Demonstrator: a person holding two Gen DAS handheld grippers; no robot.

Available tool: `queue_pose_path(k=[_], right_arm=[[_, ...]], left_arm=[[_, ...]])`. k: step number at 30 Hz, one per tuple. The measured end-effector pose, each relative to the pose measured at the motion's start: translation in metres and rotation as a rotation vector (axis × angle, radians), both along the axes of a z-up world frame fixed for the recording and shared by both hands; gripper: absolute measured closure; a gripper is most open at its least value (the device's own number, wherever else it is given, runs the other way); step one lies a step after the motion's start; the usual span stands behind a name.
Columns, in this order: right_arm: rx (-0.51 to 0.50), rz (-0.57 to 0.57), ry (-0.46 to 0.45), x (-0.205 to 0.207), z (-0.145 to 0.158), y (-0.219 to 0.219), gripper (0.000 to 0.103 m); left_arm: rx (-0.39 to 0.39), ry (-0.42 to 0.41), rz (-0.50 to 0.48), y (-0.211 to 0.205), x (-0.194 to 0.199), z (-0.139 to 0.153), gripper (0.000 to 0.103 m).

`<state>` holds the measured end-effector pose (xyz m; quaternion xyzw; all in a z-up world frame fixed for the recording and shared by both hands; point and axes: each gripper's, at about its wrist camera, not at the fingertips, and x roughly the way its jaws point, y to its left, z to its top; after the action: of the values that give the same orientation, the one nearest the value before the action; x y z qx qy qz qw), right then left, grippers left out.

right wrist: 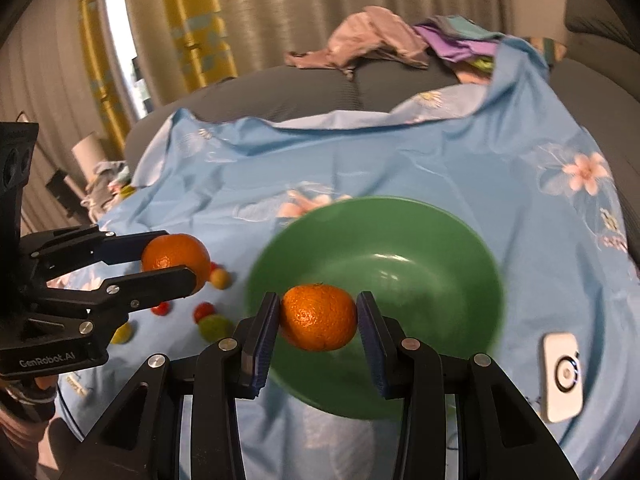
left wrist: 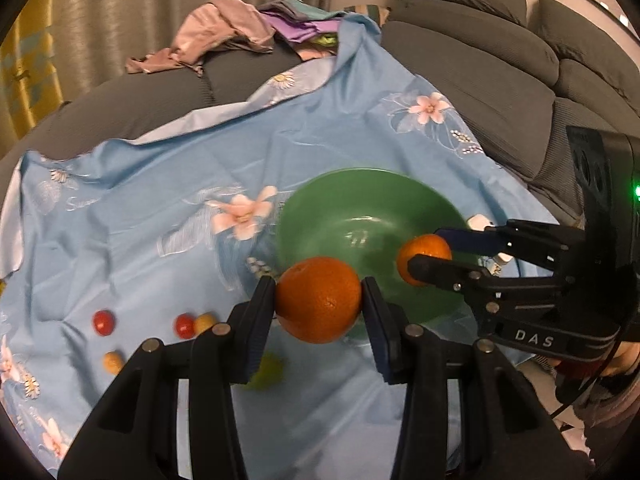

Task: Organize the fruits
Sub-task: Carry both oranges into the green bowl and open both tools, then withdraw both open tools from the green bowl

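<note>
The left gripper (left wrist: 319, 300) points forward and downward, its jaws clenched on a large orange (left wrist: 319, 299) that sits pinned between the two blue-faced pads, one pad against each side of the fruit. Seen from the right wrist, that same gripper (right wrist: 176, 258) comes in from the left edge, its fingers stacked one above the other around the large orange (right wrist: 176, 257), held in the air above the small fruits on the cloth. The right gripper (right wrist: 318, 318) is tilted downward too and grips a smaller orange (right wrist: 318, 317), its pads pressing on both sides; the fruit hangs over the near rim of a green bowl (right wrist: 420, 248). In the left wrist view the right gripper (left wrist: 430, 256) reaches in from the right, its smaller orange (left wrist: 420, 256) hovering over the right part of the green bowl (left wrist: 340, 208). The bowl looks empty and stands on a light blue flowered cloth (left wrist: 180, 168) spread over a grey sofa (left wrist: 480, 60). Left of the bowl on the cloth lie small loose fruits: two red ones (left wrist: 105, 322), two yellowish ones (left wrist: 113, 362) and a blurred green one (left wrist: 268, 372) partly behind the left gripper's finger. A white device (right wrist: 562, 376) lies on the cloth just right of the bowl. Crumpled clothes (left wrist: 224, 36) are piled on the sofa beyond the cloth, with curtains (right wrist: 280, 8) behind.
</note>
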<state>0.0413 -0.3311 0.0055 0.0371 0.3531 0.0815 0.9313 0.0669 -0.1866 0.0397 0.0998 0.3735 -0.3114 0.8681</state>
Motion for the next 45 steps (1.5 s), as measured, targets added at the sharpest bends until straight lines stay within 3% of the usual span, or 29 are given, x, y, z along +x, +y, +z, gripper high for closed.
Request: queue_pose_path(k=[13,25,28,30,31,38,45], right_arm=[[-0.01,-0.057,0.072,-0.002,-0.023,-0.023,0.062],[-0.002,-0.086,0.088,-0.006,-0.027,-0.025,0.061],[0.007,-0.091,0.068,-0.011,-0.025,-0.027,0.061],[0.008,-0.107,0.051,-0.015,-0.023,-0.03,0.061],[0.01,-0.112,0.042,-0.017,-0.021,-0.031,0.061],[0.055,-0.117,-0.008,-0.034,-0.011,-0.038,0.061],[0.084,-0.049,-0.042,-0.046,-0.002,-0.026,0.061]], left_arm=[[0.052,0.059,-0.031,-0.035,0.011,-0.032,0.059],[0.068,0.06,-0.021,-0.042,0.011,-0.034,0.059],[0.069,0.055,-0.01,-0.04,0.008,-0.032,0.047],[0.066,0.056,0.003,-0.038,0.004,-0.031,0.031],[0.066,0.058,0.01,-0.036,0.003,-0.031,0.028],[0.064,0.077,0.047,-0.019,-0.016,-0.028,0.025],[0.082,0.108,0.121,0.018,-0.031,-0.033,0.024]])
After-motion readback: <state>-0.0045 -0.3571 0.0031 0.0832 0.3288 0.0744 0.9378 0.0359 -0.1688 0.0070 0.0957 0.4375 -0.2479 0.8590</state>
